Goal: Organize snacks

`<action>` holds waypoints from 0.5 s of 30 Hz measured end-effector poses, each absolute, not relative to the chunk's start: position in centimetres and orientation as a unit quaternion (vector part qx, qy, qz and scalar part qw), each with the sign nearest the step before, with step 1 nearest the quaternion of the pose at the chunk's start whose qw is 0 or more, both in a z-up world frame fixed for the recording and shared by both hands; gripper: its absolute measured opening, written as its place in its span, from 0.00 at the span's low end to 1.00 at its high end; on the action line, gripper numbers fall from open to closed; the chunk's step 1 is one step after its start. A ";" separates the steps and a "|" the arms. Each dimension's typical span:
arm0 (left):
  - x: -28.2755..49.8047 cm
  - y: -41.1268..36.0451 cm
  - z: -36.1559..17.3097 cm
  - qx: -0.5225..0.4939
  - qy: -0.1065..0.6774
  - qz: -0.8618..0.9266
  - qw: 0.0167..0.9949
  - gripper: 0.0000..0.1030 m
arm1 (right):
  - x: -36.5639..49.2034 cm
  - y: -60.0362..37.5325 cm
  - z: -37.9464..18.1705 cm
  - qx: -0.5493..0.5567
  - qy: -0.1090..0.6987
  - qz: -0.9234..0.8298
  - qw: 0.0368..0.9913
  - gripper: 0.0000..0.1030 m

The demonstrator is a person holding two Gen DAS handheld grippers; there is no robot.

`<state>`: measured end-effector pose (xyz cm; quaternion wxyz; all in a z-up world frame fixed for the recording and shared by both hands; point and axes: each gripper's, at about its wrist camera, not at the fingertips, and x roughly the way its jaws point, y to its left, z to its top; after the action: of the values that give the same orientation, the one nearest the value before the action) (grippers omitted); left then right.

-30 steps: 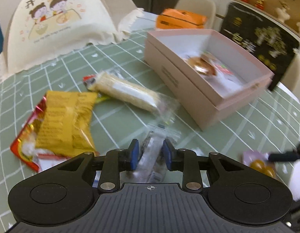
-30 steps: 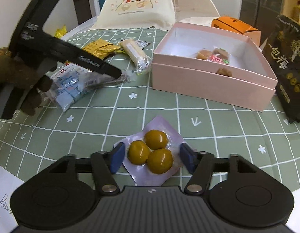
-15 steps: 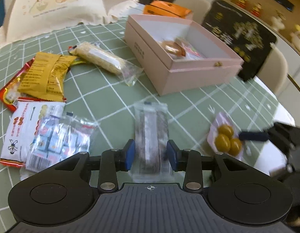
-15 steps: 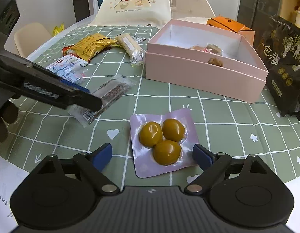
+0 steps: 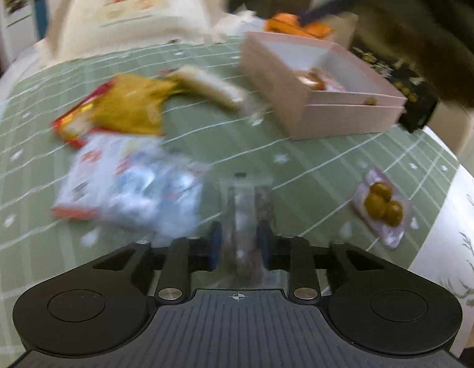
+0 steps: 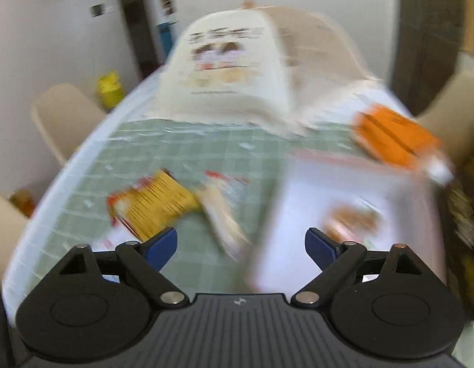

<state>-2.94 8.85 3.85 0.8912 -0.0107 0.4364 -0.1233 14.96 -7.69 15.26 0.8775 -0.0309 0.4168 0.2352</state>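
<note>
Left claw (image 5: pixel 239 247) is clenched on a clear-wrapped dark snack bar (image 5: pixel 247 214), its jaws having just been closing, the bar pinched between the blue pads and running toward twelve o'clock over the table (image 5: pixel 313 165). At ten o'clock of it lies a crinkled clear bag of small wrapped sweets (image 5: pixel 144 196), and further out a yellow packet (image 5: pixel 129 107) with a pale wrapped bar (image 5: pixel 212 87) beside it. At two o'clock stands the open pink box (image 5: pixel 338 113), a few snacks inside. At three o'clock, near the table's edge, sits a blister pack of three yellow-brown balls (image 5: pixel 382 207), apart from both claws.

Right claw (image 6: pixel 240 245) is released, its jaws having just been opening, nothing between them. Its blurred view shows the yellow packet (image 6: pixel 154 205) at ten o'clock and the pink box (image 6: pixel 353 214) at two o'clock, but not the blister pack; only the left view shows that. An orange carton (image 6: pixel 393 138) lies beyond the box.

A green grid-patterned cloth (image 6: pixel 181 150) covers the table. A cream cartoon-printed dome cover (image 6: pixel 233 73) stands at its far end, with a beige chair (image 6: pixel 62 116) at the side.
</note>
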 end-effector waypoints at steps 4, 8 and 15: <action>-4.5 12.2 3.7 -0.069 0.450 -0.097 0.885 0.23 | 22.3 -0.7 13.2 -0.037 0.456 0.249 0.854 0.93; -5.7 14.4 3.5 -0.099 0.451 -0.084 0.883 0.22 | 28.3 3.5 7.7 -0.036 0.508 0.181 0.841 0.87; -7.0 16.5 4.5 -0.134 0.428 -0.092 0.889 0.23 | 26.3 4.9 5.3 -0.089 0.523 0.202 0.824 0.50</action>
<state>-7.02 16.52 4.47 0.8891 -0.1338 0.4279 -0.0918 26.29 4.91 5.34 0.8236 -0.0891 0.5227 0.2015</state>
